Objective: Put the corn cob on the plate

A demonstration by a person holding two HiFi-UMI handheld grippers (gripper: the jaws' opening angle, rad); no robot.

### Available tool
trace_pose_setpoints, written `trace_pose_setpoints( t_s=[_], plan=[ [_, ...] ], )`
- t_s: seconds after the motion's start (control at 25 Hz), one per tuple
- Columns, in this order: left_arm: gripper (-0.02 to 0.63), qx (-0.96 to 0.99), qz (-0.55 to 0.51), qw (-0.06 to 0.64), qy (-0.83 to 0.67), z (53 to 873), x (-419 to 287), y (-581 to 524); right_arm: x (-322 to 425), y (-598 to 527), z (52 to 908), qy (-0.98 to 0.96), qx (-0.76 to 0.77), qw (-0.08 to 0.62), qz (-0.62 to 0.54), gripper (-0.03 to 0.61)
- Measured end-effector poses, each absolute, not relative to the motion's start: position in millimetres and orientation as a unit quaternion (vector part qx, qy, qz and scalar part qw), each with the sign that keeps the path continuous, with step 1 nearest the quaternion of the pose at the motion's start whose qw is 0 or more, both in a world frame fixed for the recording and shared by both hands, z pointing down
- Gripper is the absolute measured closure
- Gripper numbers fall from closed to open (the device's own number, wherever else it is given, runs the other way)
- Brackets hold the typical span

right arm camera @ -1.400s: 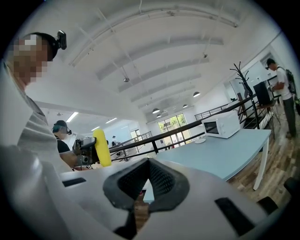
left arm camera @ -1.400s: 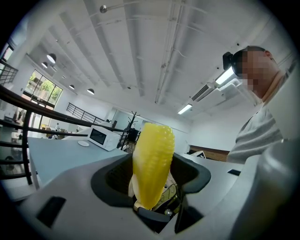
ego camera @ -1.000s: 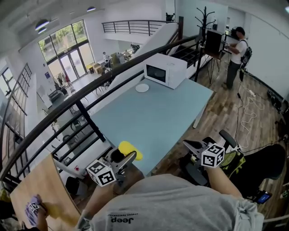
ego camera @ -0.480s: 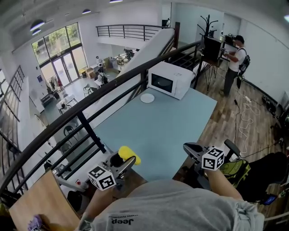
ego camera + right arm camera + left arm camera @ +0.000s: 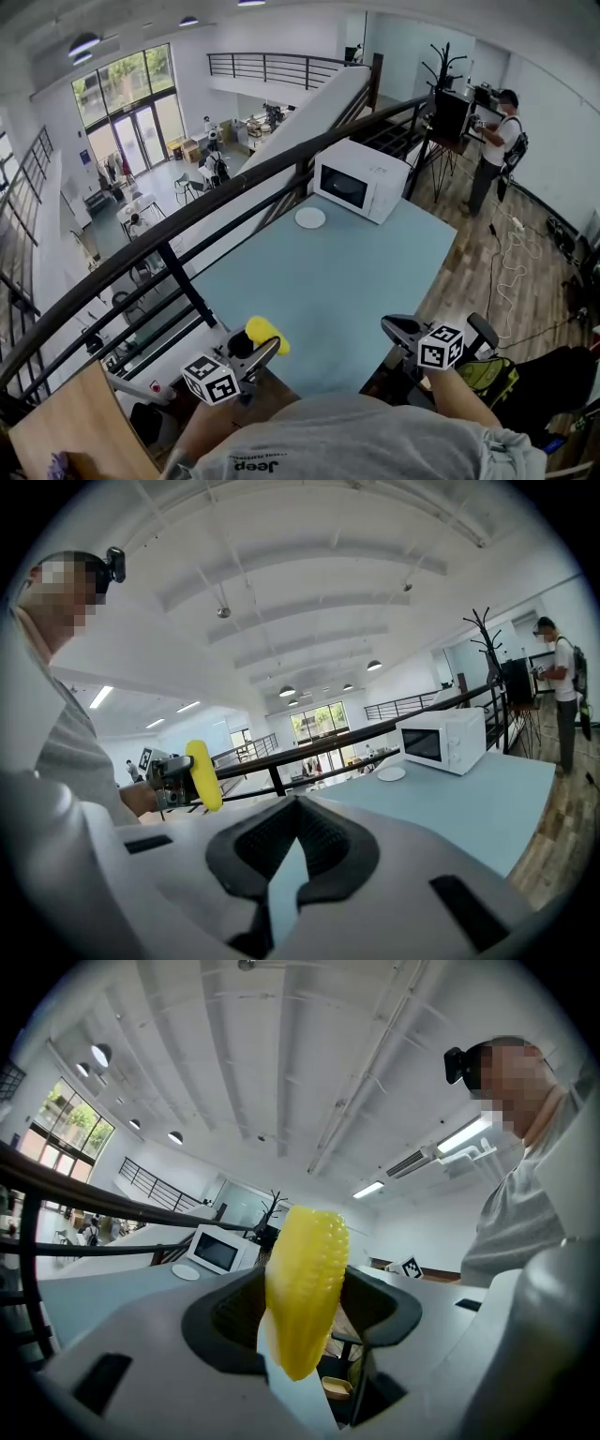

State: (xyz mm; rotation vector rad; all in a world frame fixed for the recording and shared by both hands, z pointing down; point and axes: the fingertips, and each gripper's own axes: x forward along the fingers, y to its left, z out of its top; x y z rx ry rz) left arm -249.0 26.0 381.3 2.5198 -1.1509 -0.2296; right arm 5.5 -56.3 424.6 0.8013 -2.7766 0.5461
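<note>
A yellow corn cob (image 5: pixel 266 333) stands upright between the fingers of my left gripper (image 5: pixel 255 345), which is shut on it at the near left corner of the pale blue table (image 5: pixel 347 281). In the left gripper view the corn cob (image 5: pixel 305 1288) fills the space between the dark pads. A small white plate (image 5: pixel 309 217) lies at the table's far end, beside the microwave (image 5: pixel 361 180), well away from both grippers. My right gripper (image 5: pixel 433 330) hovers off the table's near right edge. In its own view the right gripper (image 5: pixel 295 803) has its pads together with nothing between them.
A dark handrail (image 5: pixel 187 244) runs along the table's left side, with a drop to a lower floor beyond it. A person (image 5: pixel 497 141) stands at the back right near a coat stand (image 5: pixel 441 66). Cables lie on the wooden floor at the right.
Both grippers have moved forward with the person, and the table, plate and microwave now sit nearer in the head view. The corn cob stays in the left gripper.
</note>
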Motion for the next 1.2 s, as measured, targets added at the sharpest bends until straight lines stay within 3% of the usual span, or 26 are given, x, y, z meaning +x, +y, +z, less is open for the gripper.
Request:
trace_pose_setpoints(
  t_s=[0.56,1.2],
  plan=[
    [0.351,0.853,-0.04,0.193,-0.483,380.0,-147.8,-81.1,84.0,-187.1,456.7,-0.958,0.204,0.061,0.19,0.561],
    [0.351,0.869,0.042,0.153,-0.468,416.6,-276.3,-253.4,-16.9,-339.1,486.2,-0.941,0.281,0.065,0.176,0.561]
  ],
)
